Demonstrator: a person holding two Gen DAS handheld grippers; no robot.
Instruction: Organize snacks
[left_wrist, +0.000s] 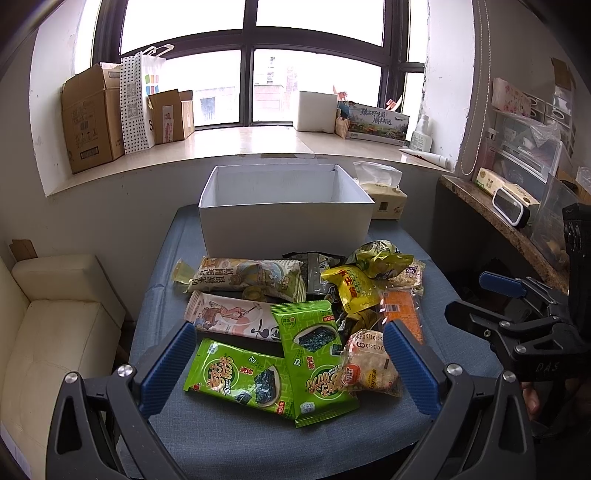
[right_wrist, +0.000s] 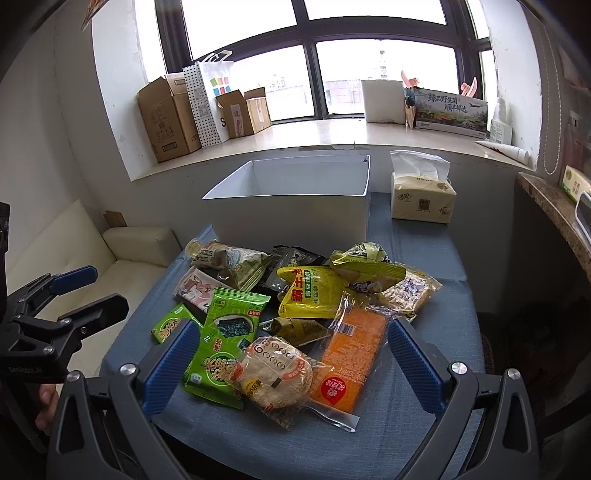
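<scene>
Left wrist view shows both grippers' fingers (left_wrist: 173, 365) spread and empty above overlapping snack packets (left_wrist: 303, 314) at centre frame on the counter (left_wrist: 221, 435), so pinching one slick wrapper risks dragging neighbours off before the white box (left_wrist: 284, 225).

In the left wrist view, the dark packet (left_wrist: 314, 266) at twelve o'clock of the pile lies mostly buried under the yellow packet (left_wrist: 354, 291) and its neighbours, and its print is too small to read. The white box (left_wrist: 284, 221) shows only its inner walls; its floor is hidden behind the near wall. At three o'clock the right gripper (left_wrist: 476, 299) is cut off by the frame edge, its fingers possibly apart.
</scene>
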